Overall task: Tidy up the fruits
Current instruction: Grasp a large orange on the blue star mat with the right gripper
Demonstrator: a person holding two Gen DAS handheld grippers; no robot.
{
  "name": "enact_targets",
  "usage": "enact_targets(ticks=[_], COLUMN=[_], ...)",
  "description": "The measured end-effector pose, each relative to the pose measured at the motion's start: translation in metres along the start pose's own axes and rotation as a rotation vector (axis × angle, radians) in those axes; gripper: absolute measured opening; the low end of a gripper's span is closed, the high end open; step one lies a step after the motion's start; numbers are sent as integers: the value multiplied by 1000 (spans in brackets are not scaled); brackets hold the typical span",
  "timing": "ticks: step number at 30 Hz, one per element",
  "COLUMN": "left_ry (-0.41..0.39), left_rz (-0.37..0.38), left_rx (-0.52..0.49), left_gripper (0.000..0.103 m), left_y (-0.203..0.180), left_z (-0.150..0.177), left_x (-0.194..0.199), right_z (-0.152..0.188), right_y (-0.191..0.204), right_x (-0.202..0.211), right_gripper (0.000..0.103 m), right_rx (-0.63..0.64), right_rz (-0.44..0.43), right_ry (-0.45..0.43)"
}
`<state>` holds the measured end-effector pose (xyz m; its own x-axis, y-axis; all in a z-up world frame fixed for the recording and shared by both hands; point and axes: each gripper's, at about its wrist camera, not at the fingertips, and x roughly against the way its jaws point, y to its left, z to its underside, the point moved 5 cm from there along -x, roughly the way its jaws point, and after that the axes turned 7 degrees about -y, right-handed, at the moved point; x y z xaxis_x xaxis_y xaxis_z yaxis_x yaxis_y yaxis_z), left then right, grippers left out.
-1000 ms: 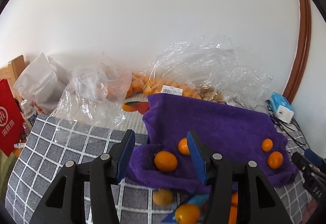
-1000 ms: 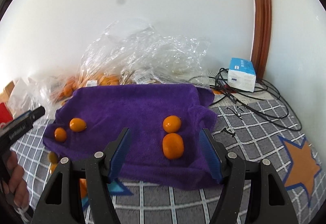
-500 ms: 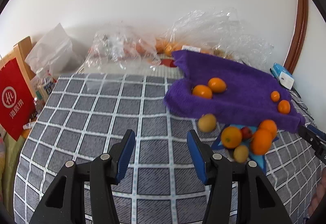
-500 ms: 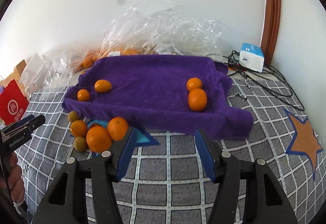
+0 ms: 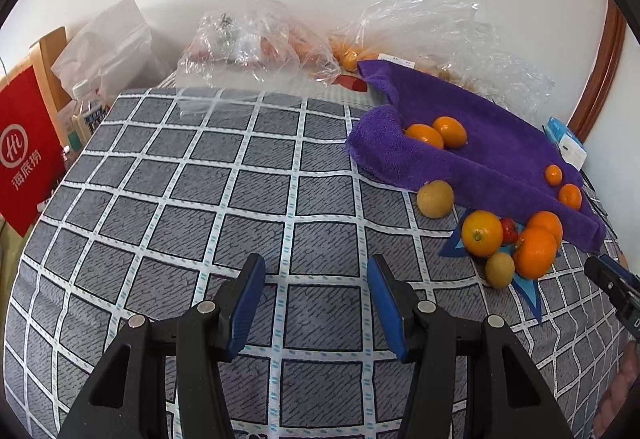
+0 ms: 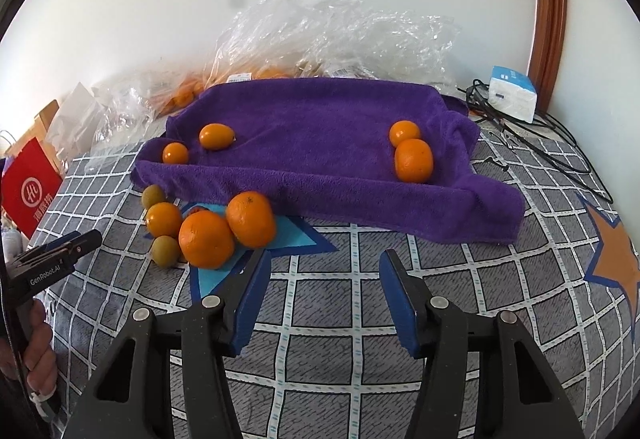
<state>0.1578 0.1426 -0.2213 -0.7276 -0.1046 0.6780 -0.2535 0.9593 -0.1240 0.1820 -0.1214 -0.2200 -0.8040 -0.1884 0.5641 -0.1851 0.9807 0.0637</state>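
Note:
A purple towel lies on the checked grey cloth. Two small oranges sit at its left end and two at its right end. In front of the towel's left end is a pile of oranges with small brownish-green fruits and a small red fruit. In the left wrist view the pile is at the right. My left gripper is open and empty over bare cloth. My right gripper is open and empty, just in front of the pile.
Clear plastic bags holding more fruit lie along the wall behind the towel. A red paper bag and a bottle stand at the left edge. A white-blue box and black cables lie at the back right.
Both grippers have pulled back and up from the towel. The fruit pile in front of the towel has come into view. Both stay open.

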Motion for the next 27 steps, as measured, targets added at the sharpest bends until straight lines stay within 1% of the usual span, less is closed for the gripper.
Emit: enact_targets(ticks=[4,7,8,10,12,15,19,22,27], left_ry=[0,0,1,1,-1,-2,-1,-1,-2], left_rz=[-4,-4,-4,0,1,1,4,9,10], left_rx=[-3,-2,-1,9,17,20,20,22,21], left_gripper=[51,51,52,53,54,54,55,57,58], left_y=[-1,-2,-2,0,1,2,2,2,1], left_z=[-1,-1,-1,-2,-3,-2,-2,-2,-2], left_x=[-1,-1,-1,-2,-2,-1,-1,-2,-2], right_z=[2,3,4,2,-2,-7,-13,-19,-26], right_y=[5,12,14,21,25,29,33,35,38], right_x=[-4,-9,-10,-13,-17,-29,-42,-49,-63], right_gripper=[55,52,51,50,50,46,45,45,45], right_rx=[4,22,28,34,41,34,42,31,24], right_rz=[-26,-44,-54,-79,-81,-114,-130,-155,-168], right_ry=[8,15,18,10,3,30,36,56,79])
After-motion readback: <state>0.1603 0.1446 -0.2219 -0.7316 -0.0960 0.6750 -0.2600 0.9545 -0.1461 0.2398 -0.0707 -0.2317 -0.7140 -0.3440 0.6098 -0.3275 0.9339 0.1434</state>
